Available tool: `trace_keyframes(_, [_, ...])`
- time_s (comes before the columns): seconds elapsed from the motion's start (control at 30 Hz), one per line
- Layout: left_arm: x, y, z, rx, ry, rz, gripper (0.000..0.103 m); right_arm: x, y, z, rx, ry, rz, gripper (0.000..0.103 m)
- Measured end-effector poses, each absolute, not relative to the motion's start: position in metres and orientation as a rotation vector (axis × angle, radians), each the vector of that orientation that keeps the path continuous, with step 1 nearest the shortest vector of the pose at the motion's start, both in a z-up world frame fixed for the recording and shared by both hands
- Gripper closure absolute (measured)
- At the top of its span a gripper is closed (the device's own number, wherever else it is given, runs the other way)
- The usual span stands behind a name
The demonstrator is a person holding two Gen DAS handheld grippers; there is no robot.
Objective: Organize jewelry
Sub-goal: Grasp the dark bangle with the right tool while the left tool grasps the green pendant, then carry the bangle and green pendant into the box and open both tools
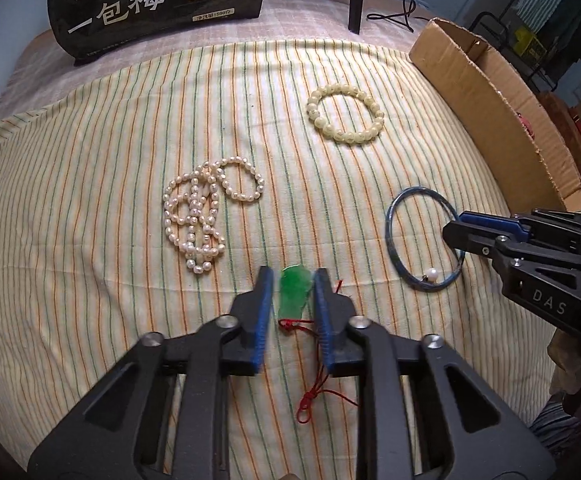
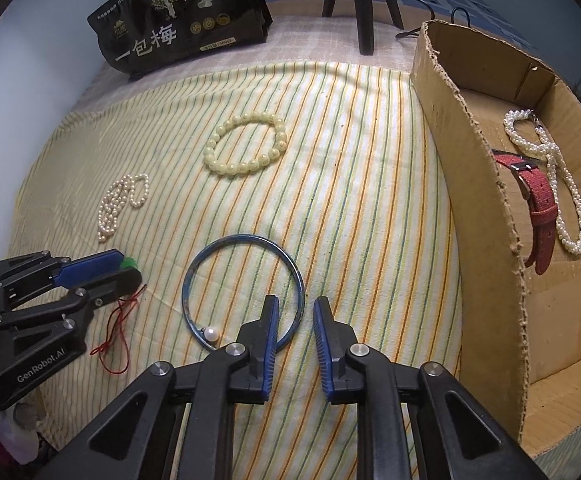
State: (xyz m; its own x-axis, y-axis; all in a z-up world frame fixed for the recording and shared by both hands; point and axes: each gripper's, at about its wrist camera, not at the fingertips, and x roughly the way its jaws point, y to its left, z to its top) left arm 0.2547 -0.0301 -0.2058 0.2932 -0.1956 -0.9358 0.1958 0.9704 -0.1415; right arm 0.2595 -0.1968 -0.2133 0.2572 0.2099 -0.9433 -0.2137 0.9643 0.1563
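Note:
My left gripper (image 1: 292, 276) is open, its jaws either side of a green jade pendant (image 1: 295, 294) on a red cord (image 1: 310, 396), lying on the striped cloth. In the right wrist view the left gripper (image 2: 124, 266) sits low on the pendant (image 2: 130, 261). My right gripper (image 2: 295, 306) is open, astride the near right rim of a blue bangle (image 2: 242, 292) with a white pearl (image 2: 211, 334). The bangle (image 1: 424, 240) and right gripper (image 1: 456, 226) also show in the left wrist view. A pearl strand (image 1: 202, 212) and a cream bead bracelet (image 1: 344, 114) lie farther back.
A cardboard box (image 2: 486, 200) stands at the right and holds a pearl necklace (image 2: 550, 172) and a red watch strap (image 2: 538, 208). A black snack bag (image 2: 182, 16) and tripod legs (image 2: 364, 4) stand at the back. The striped cloth (image 2: 350, 152) covers the table.

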Motion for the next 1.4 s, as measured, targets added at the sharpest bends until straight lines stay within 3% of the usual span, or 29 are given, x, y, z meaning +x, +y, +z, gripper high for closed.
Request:
trace_keyframes(0.07, [0.256, -0.03, -0.207, 0.001, 1.245, -0.261, 0.088, 0.26, -0.195, -0.214, -0.012, 1.271, 0.288, 0.096])
trace_keyframes(0.23, [0.258, -0.033, -0.208, 0.008, 1.235, -0.259, 0.088, 0.257, -0.198, -0.212, 0.0, 1.256, 0.299, 0.101])
trace_keyframes(0.73, [0.239, -0.019, -0.176, -0.036, 1.151, -0.266, 0.089, 0.232, -0.184, -0.168, -0.005, 1.143, 0.384, 0.102])
trace_keyframes(1.4, [0.217, -0.02, -0.091, -0.151, 0.949, -0.325, 0.089, 0.209, -0.199, -0.094, 0.003, 0.96, 0.396, 0.102])
